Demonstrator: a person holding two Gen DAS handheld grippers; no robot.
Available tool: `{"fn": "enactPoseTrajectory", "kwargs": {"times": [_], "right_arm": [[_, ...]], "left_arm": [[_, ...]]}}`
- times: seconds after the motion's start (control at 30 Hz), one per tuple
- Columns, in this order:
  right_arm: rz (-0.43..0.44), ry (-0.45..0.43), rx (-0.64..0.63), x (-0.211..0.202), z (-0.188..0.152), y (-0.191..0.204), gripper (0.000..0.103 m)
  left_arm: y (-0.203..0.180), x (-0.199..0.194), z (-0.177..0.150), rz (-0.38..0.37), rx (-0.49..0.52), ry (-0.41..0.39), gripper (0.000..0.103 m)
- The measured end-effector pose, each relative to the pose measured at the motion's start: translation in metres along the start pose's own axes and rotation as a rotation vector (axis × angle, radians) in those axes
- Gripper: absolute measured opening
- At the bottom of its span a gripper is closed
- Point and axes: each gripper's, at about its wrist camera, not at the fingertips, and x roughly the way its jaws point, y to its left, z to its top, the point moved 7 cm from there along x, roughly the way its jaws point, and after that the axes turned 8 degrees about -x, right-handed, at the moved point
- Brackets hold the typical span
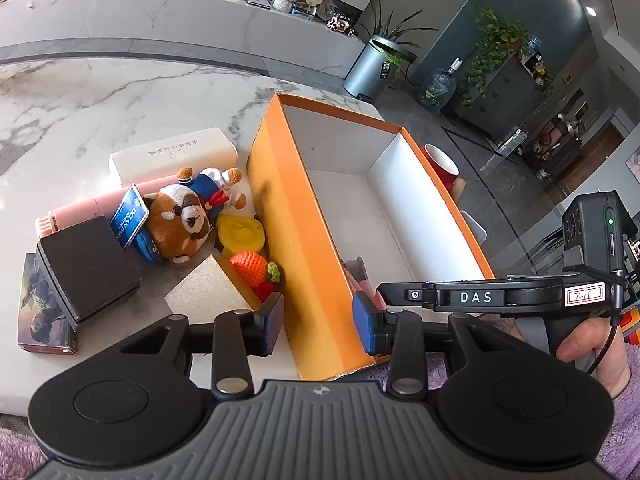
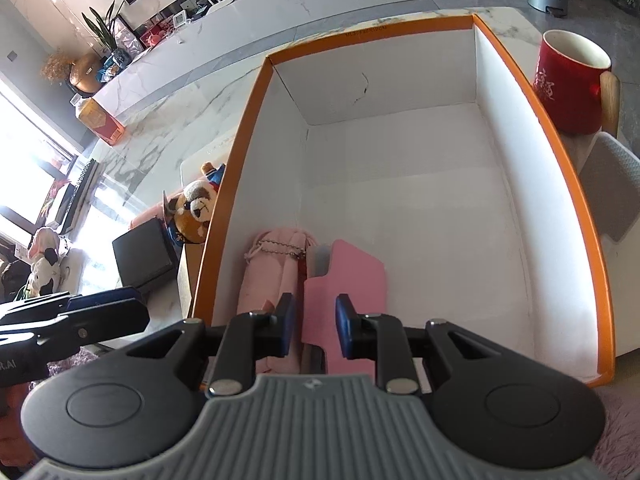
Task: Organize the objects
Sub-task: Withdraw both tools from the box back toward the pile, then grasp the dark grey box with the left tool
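Marble tabletop (image 1: 120, 92) fills the upper left; our right gripper (image 2: 314, 326) straddles the pink case (image 2: 352, 280) low in the orange box (image 2: 592, 216), jaws slack; lift straight out; left gripper (image 1: 318, 322) empty, half-open over the box wall

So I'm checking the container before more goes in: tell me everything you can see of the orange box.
The orange box is an open-topped rectangular carton, apparently cardboard, orange outside and on the rim, white inside. It stands upright on the marble table. A thin crack marks its far inner wall, and a dark smudge its outer side. At the near end lie a pink pouch and a pink card; the rest is bare. Toys crowd its left wall; a red mug stands to its right.
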Motion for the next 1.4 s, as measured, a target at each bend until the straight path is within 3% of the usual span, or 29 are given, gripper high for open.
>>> {"fn": "enactPoseTrajectory", "kwargs": {"times": [0.13, 0.3, 0.47, 0.6, 0.8, 1.0, 1.13, 1.4], "right_arm": [[0.018, -0.044, -0.030, -0.013, 0.006, 0.013, 0.025], [0.092, -0.111, -0.143, -0.028, 0.019, 0.057, 0.030], [0.139, -0.083, -0.275, -0.013, 0.026, 0.105, 0.030], [0.140, -0.034, -0.361, 0.014, 0.029, 0.132, 0.030], [0.121, 0.020, -0.435, 0.058, 0.037, 0.161, 0.030], [0.047, 0.056, -0.474, 0.106, 0.048, 0.176, 0.014], [-0.002, 0.080, -0.503, 0.129, 0.050, 0.178, 0.005], [-0.018, 0.114, -0.530, 0.153, 0.046, 0.181, 0.000]], "left_arm": [[0.008, -0.015, 0.003, 0.027, 0.006, -0.020, 0.044], [0.029, -0.037, 0.004, 0.113, 0.034, -0.031, 0.044], [0.066, -0.049, 0.005, 0.197, -0.024, -0.047, 0.047], [0.097, -0.050, 0.010, 0.226, -0.091, -0.068, 0.059], [0.137, -0.037, 0.021, 0.234, -0.188, -0.086, 0.066], [0.164, -0.018, 0.028, 0.203, -0.254, -0.079, 0.072], [0.175, -0.007, 0.030, 0.185, -0.271, -0.080, 0.072], [0.186, 0.011, 0.031, 0.178, -0.271, -0.061, 0.069]]}}
